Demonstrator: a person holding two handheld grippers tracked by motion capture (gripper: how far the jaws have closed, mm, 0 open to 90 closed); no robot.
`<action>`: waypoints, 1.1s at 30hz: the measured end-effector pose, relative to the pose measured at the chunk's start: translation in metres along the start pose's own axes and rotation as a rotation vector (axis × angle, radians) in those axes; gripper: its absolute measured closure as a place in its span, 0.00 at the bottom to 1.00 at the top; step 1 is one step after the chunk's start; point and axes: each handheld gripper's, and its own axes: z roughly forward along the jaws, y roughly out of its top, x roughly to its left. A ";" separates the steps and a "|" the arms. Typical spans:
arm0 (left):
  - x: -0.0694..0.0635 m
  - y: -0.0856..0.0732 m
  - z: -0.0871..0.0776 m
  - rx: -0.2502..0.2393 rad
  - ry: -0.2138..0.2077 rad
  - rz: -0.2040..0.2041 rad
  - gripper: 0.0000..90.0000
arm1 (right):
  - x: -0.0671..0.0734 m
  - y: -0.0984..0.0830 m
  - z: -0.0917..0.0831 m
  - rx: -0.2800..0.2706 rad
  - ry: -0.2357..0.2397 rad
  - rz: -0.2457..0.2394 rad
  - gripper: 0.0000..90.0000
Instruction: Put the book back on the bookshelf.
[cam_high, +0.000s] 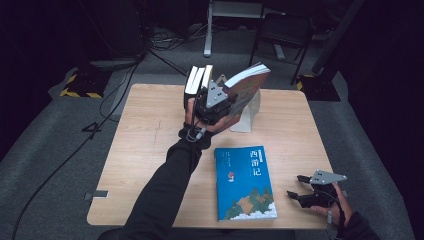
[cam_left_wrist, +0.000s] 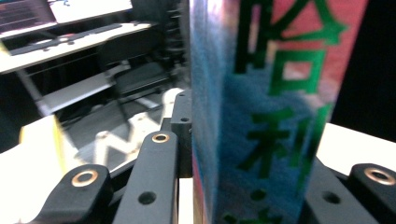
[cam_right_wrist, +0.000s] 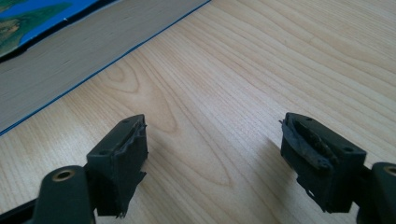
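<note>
Above the desk (cam_high: 150, 150), left hand-held gripper (cam_high: 227, 97) clamps a book (cam_left_wrist: 261, 116), its green lettering legible close-up; right hand-held gripper (cam_right_wrist: 212, 158) gapes, empty.

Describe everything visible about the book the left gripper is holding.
The held book is a thick paperback with a glossy red and blue-green cover bearing large green Chinese characters. The left gripper is shut on it near its spine, holding it tilted in the air above the far middle of the table, white page edges facing up. It hangs beside two upright books and over a pale bookend.
</note>
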 end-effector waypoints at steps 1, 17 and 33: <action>0.003 -0.002 0.001 0.002 0.016 -0.007 0.82 | 0.000 0.000 0.000 0.000 0.000 0.000 0.25; 0.019 -0.044 0.038 0.028 0.233 -0.162 0.82 | 0.000 0.000 0.000 -0.001 0.000 -0.001 0.25; 0.010 -0.093 0.022 -0.005 0.272 -0.200 0.81 | 0.000 0.000 0.000 0.000 0.002 -0.001 0.25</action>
